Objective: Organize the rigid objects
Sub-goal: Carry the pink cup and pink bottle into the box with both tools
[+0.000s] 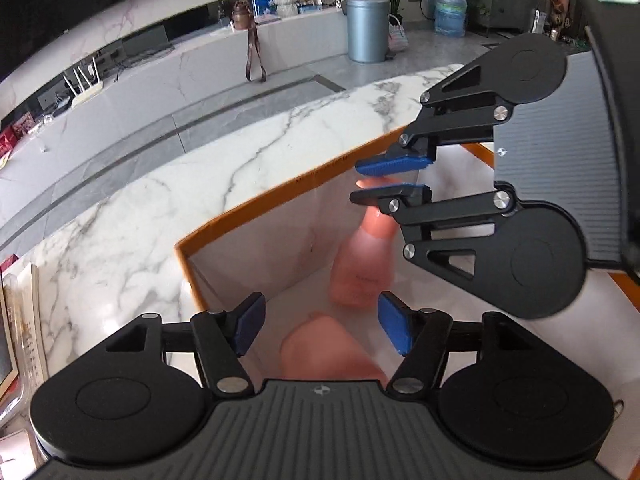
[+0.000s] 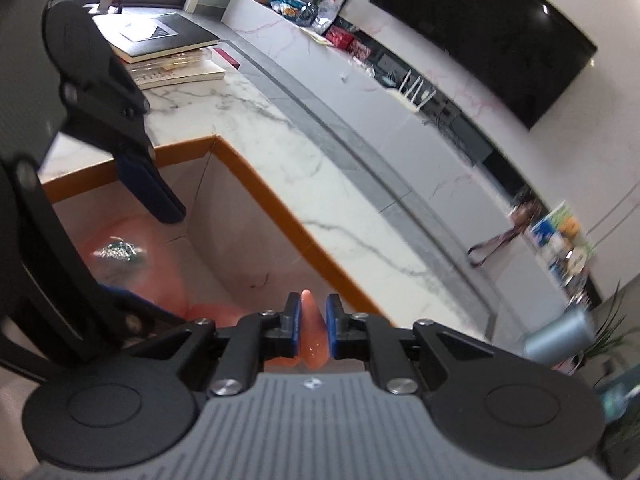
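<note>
An open box with an orange rim and pale inner walls sits on the marble table. My right gripper is shut on the nozzle of a pink spray bottle and holds it inside the box. The nozzle shows between the blue pads in the right wrist view. My left gripper is open above a second pink bottle that lies in the box below it. That bottle's glittery part shows in the right wrist view, with the left gripper's finger above it.
The marble table surrounds the box. A stack of books lies at its far end. Books and a packet lie at the table's left edge. Beyond are a low marble cabinet, a grey bin and a water jug.
</note>
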{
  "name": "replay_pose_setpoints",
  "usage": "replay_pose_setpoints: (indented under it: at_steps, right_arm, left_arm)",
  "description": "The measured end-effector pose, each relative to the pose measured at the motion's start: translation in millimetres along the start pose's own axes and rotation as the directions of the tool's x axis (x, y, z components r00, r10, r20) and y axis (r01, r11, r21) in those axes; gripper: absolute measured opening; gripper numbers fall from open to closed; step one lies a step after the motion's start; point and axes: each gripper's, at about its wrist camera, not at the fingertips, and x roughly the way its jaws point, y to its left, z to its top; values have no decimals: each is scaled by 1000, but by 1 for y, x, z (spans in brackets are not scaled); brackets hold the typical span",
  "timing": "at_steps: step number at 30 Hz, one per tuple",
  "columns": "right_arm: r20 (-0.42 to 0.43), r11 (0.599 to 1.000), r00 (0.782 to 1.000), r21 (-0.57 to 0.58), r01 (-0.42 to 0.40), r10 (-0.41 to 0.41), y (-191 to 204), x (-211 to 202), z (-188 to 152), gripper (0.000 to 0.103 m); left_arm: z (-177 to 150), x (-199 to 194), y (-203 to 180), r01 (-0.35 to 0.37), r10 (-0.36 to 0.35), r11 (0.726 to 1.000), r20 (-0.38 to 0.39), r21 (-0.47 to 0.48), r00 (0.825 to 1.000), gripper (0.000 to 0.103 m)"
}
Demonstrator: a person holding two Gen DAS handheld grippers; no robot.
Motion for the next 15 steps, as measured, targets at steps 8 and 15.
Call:
replay_pose_setpoints:
  at_steps: [8,15]
  right_arm:
    - [13,977,991,162,-135,135,-17,-10,8,20]
    - [52,883,954,368,-293,295,-28,-10,15,25]
  left_arm:
    - [-3,-5,-5,19,-18,1000,-66,3,998,70]
    - [-6,-6,-15,30,-30,1000,-136,4,990,69]
